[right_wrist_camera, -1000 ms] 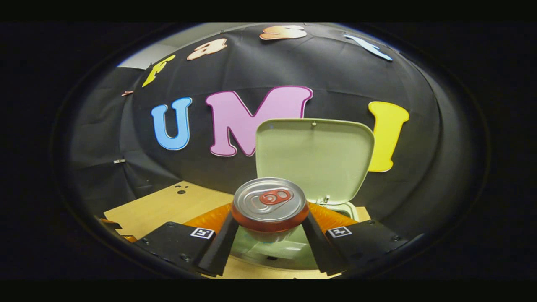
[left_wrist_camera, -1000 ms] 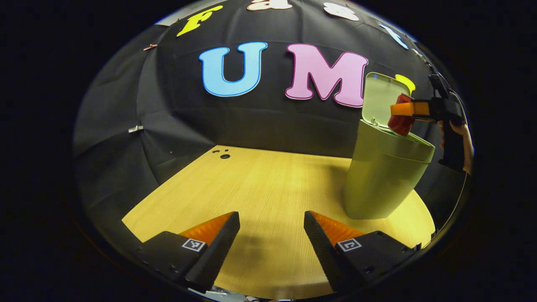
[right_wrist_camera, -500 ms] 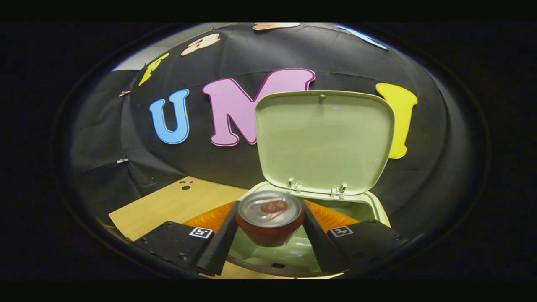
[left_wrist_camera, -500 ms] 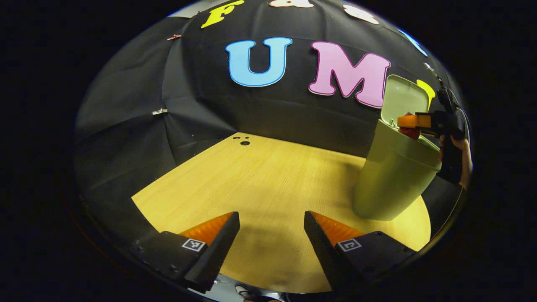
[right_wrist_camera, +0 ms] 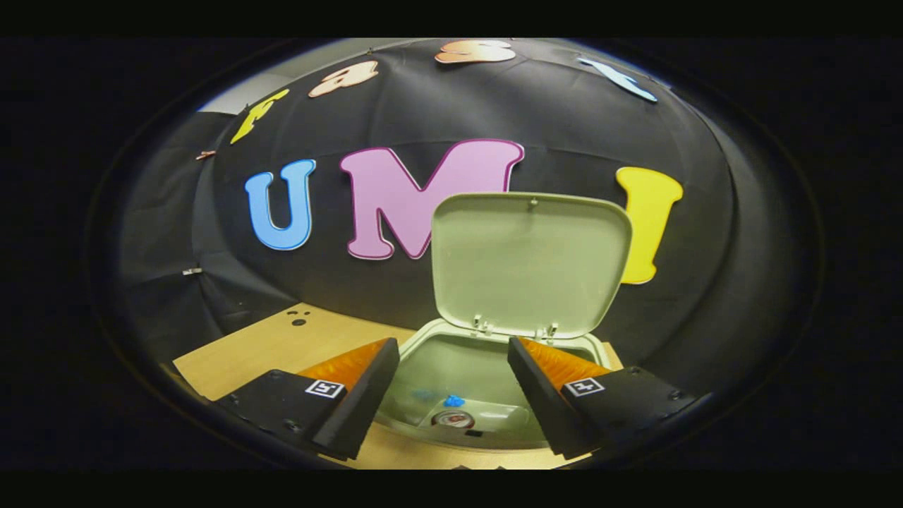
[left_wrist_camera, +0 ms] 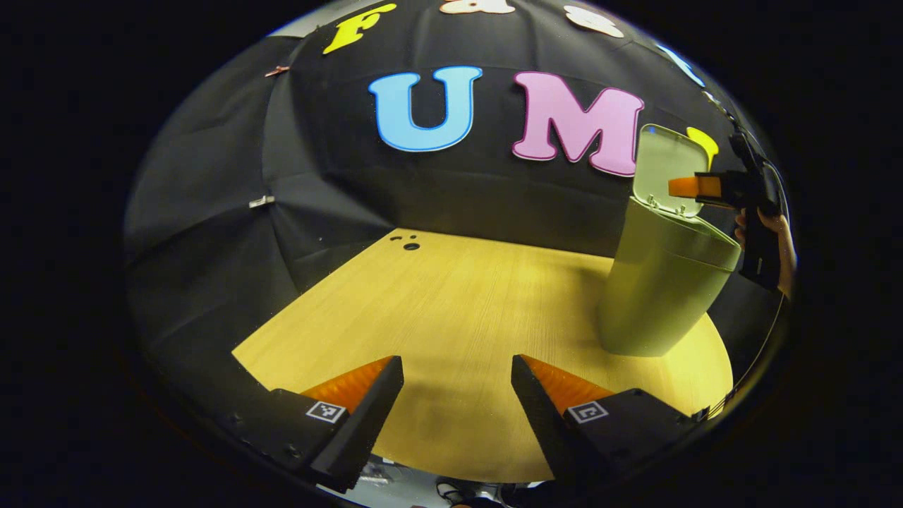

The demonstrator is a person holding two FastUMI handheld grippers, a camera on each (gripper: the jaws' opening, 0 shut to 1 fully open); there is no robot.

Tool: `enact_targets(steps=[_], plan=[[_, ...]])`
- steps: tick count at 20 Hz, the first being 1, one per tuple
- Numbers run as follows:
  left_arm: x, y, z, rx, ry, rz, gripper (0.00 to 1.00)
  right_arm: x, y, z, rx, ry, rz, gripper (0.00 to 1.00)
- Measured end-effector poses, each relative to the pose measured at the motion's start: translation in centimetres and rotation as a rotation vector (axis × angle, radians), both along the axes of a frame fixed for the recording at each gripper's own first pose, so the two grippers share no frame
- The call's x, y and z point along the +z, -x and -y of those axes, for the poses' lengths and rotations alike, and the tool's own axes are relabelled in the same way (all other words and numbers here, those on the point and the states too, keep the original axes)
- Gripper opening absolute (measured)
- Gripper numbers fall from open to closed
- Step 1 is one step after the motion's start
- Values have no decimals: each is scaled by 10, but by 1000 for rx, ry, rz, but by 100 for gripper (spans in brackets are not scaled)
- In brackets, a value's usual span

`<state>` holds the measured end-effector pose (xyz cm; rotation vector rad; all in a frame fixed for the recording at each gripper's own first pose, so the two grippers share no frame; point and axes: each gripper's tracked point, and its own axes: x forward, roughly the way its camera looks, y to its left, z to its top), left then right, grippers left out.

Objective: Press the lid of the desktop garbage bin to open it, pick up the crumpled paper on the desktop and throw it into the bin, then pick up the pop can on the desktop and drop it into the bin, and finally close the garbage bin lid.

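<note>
The pale green garbage bin (left_wrist_camera: pixel 663 282) stands at the right of the wooden table (left_wrist_camera: pixel 458 310), its lid (right_wrist_camera: pixel 530 264) raised upright. In the right gripper view my right gripper (right_wrist_camera: pixel 453 395) hangs open just above the bin's mouth. Deep inside lies the pop can (right_wrist_camera: pixel 453 420), its silver top and red tab showing, beside a bit of blue. In the left gripper view that right gripper (left_wrist_camera: pixel 695 187), held by a hand (left_wrist_camera: pixel 776 240), hovers over the bin's rim. My left gripper (left_wrist_camera: pixel 457 409) stands open low over the table's near part, nothing between its fingers.
Small dark holes (left_wrist_camera: pixel 405 243) mark the table's far corner. Black cloth walls close in the back and the left side. The table's front edge (left_wrist_camera: pixel 451 480) runs just under my left gripper.
My right gripper has opened and the pop can has dropped from between its fingers into the bin. The left gripper view has shifted only slightly.
</note>
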<state>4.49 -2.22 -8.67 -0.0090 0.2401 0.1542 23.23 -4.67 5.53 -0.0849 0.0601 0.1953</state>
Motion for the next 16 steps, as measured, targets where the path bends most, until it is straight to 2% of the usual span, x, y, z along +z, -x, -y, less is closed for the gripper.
enact_targets(steps=[2, 3, 4, 8, 11, 14, 16], plan=[[6, -1, -1, -52, -4, 16, 98, 18, 12, -1, -27, 5, 20, 97], [9, -1, -3, -77, 0, 28, 98, 28, 17, 0, -44, 11, 35, 94], [11, -2, -5, -100, 2, 38, 98, 39, 22, 0, -62, 16, 52, 97], [8, 1, -18, -175, 16, 52, 98, 82, 41, -7, -110, 24, 114, 97], [5, 3, -31, -206, 17, 64, 98, 115, 48, -9, -144, 56, 178, 98], [2, 8, -48, -193, -3, 60, 97, 139, 55, -13, -154, 80, 218, 98], [3, 9, -51, -190, 21, 66, 96, 151, 53, -13, -163, 87, 234, 98]])
